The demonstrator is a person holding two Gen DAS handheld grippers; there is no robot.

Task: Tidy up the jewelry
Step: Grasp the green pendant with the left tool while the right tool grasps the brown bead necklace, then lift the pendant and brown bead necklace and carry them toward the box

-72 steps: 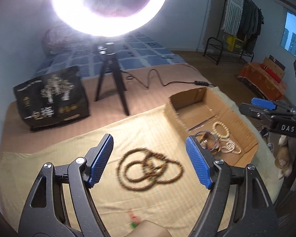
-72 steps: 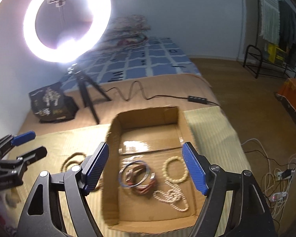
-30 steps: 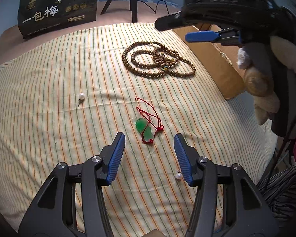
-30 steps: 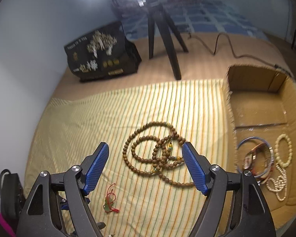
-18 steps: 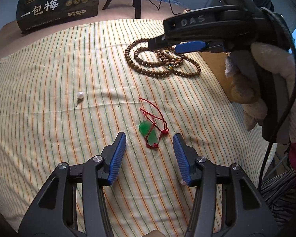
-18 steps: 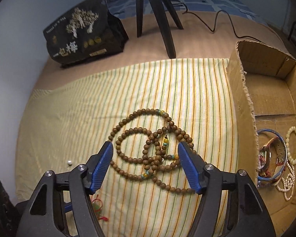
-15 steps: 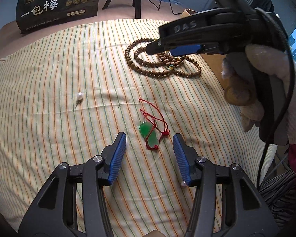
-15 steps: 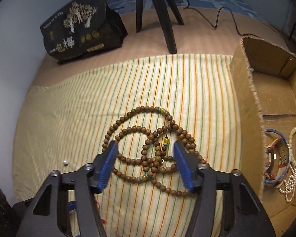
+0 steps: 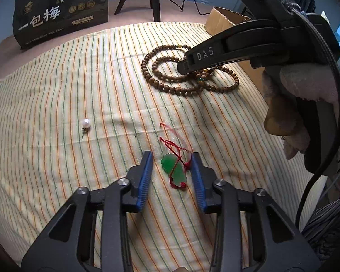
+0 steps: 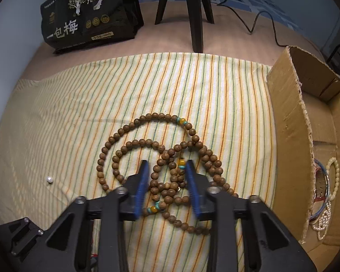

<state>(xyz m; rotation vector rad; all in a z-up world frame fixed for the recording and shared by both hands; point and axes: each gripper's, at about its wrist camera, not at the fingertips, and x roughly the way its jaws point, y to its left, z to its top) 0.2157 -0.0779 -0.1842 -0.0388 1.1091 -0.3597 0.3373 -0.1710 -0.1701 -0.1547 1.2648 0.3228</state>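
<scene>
Below, at the lower centre of the left wrist frame, our left gripper (image 9: 171,167) sits low on the striped cloth (image 9: 56,90), its blue fingers (image 9: 144,178) partly open and set on either side of the green pendant (image 9: 173,170); the pendant's red cord (image 9: 173,146) brushes the right-hand pad, yet nothing is clamped. Further up and to the left of that frame, a loose pearl earring (image 9: 86,123) lies well apart on the cloth. In the right wrist frame, our right gripper (image 10: 166,174) occupies the lower centre, jaws partly open and straddling the tangled middle of the wooden bead necklace (image 10: 147,154), whose loops spread across the cloth toward the frame's centre; we cannot tell whether the pads already touch the beads, though they have not closed on them. Seen from the left wrist, the same gripper reaches in from the upper right, its tip over the necklace. At the right edge of the right wrist frame stands the cardboard box (image 10: 287,136), with a white bead bracelet (image 10: 334,176), a pearl strand (image 10: 323,223) and bangles (image 10: 321,192) inside, partly hidden by its wall. Toward the top, a black printed bag (image 10: 83,15) rests at upper left, and black tripod legs (image 10: 192,11) stand at upper centre.
</scene>
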